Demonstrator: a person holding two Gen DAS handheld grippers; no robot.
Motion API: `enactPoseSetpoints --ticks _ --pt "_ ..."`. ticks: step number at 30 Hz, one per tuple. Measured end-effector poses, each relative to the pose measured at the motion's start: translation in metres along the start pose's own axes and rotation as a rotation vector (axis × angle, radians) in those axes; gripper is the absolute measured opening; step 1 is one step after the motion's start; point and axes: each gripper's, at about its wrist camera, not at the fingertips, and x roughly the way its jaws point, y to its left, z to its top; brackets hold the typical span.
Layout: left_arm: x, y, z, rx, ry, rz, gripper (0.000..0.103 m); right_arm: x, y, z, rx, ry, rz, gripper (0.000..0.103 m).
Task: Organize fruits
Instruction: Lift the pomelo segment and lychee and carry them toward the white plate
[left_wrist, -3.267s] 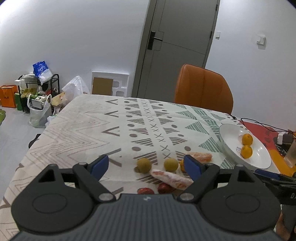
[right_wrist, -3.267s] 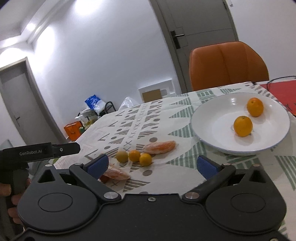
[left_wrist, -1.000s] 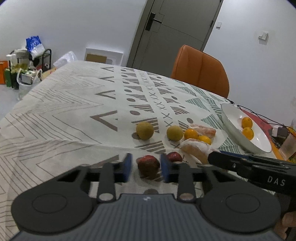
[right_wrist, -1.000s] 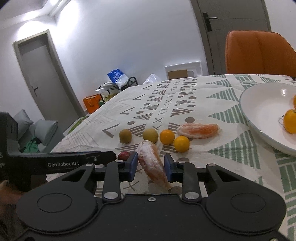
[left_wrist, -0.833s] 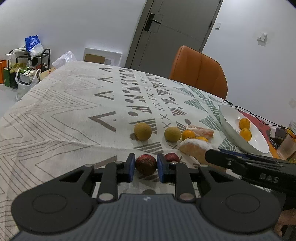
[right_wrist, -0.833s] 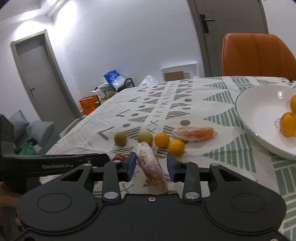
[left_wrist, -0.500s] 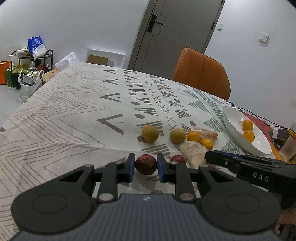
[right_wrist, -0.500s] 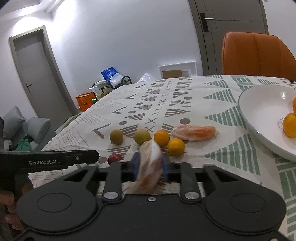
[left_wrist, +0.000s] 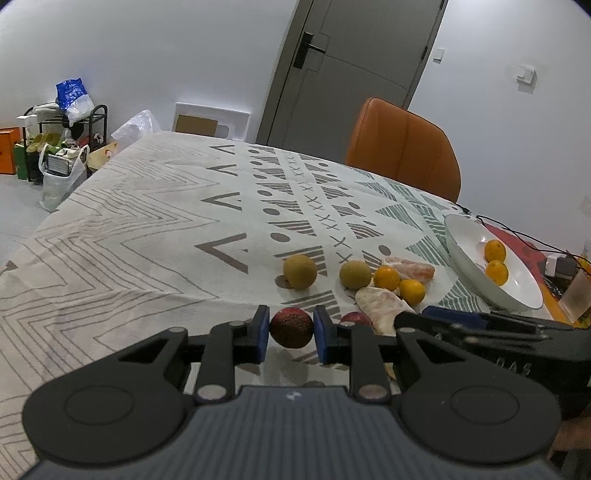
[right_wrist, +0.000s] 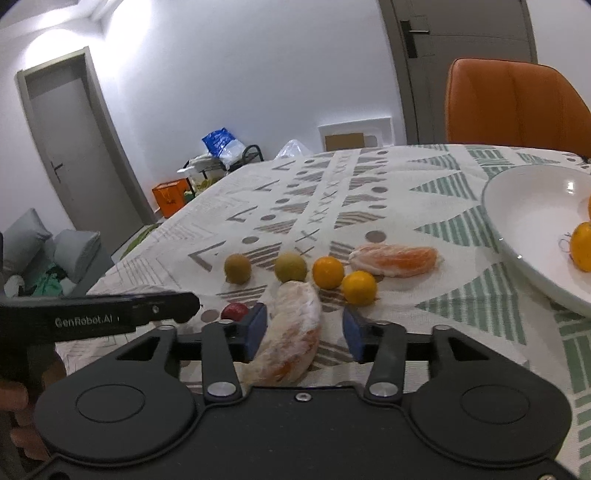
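Left gripper clamps one dark red fruit; my right gripper stands apart around one peeled citrus segment. Tablecloth: two tan fruits, two oranges. Plate cut off, two oranges inside.

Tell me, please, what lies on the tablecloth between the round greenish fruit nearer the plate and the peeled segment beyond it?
In the right wrist view, two small oranges sit between the greenish fruit and the peeled orange segment; the left wrist view agrees.
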Motion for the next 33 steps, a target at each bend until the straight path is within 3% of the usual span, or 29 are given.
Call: enactPoseSetpoints --ticks 10,12,13,18,21,33 --pt "-0.006 0.008 0.002 -0.013 -0.016 0.010 0.024 0.016 0.029 -0.007 -0.128 0.006 -0.074 0.051" --pt "-0.006 0.009 0.002 -0.016 -0.017 0.010 0.024 0.017 0.033 -0.008 -0.153 0.003 -0.097 0.039" --pt "-0.006 0.008 0.002 -0.017 -0.018 0.009 0.024 0.017 0.034 -0.008 -0.161 0.002 -0.103 0.038" --pt "-0.007 0.005 0.002 -0.011 -0.023 0.000 0.024 0.010 0.029 -0.008 -0.154 -0.004 -0.096 0.033" --pt "-0.006 0.002 0.003 -0.008 -0.024 -0.004 0.024 0.001 0.024 -0.005 -0.132 -0.038 -0.090 0.018" --pt "-0.004 -0.014 0.003 0.019 -0.022 -0.018 0.024 -0.016 0.003 -0.001 -0.051 -0.066 -0.046 0.015"
